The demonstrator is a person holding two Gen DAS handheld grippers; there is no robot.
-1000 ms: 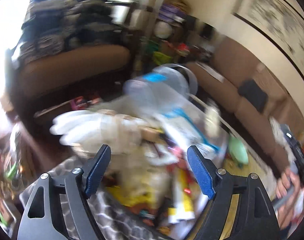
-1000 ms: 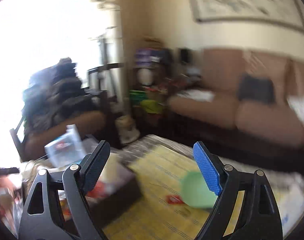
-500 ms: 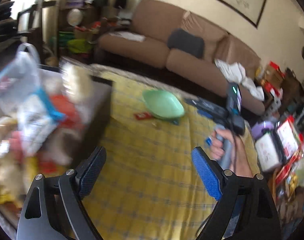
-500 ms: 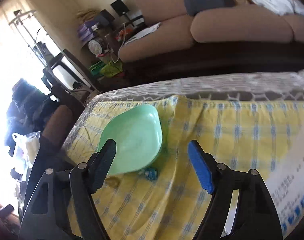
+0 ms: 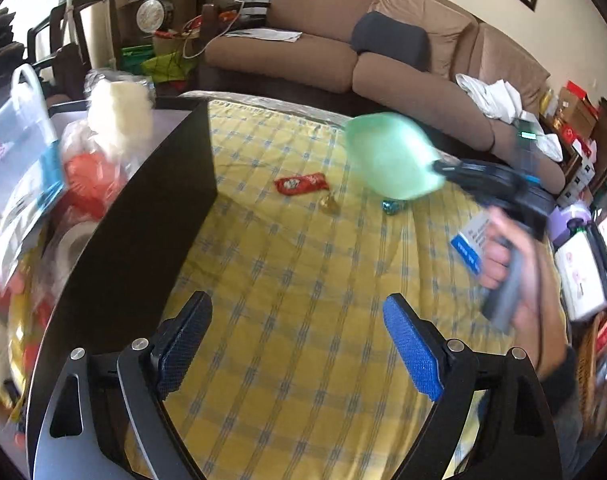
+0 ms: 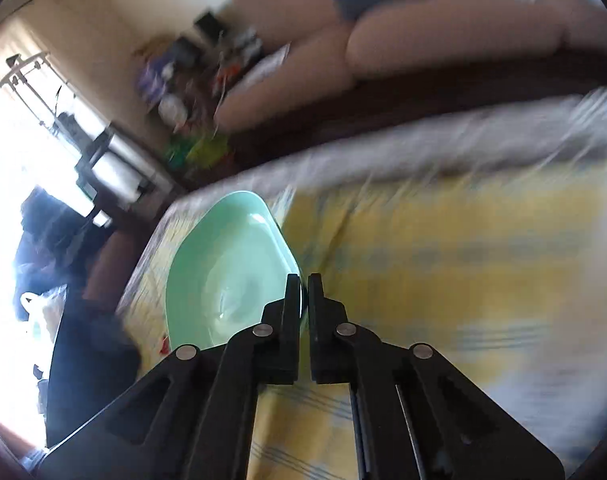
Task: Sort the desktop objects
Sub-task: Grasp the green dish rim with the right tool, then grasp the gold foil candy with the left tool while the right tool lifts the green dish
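Bowl, pale green, is the landmark. Left wrist view: it hangs tilted above the yellow checked tabletop, blurred, its right edge nipped by the right claw, which a bare hand holds by the grey grip. Just below-left of the bowl lie a red wrapper, a small gold sweet and a teal sweet, all on the cloth, apart from each other. Well left of the bowl stands a black box w/ bags, tape roll and packets piled inside. Left claw sits near the view's bottom, nearer the camera than the bowl; blue pads spread wide, nothing betw. them. Brown sofa behind the bowl, dark cushion on it.

Right wrist view: right claw is pressed together on the bowl's rim at its right side; bowl shows its empty inside, tipped on edge. Right of the bowl, checked tabletop, smeared by blur. Left of and below the bowl, the black box corner. Above the bowl, sofa and clutter, too blurred to tell apart.
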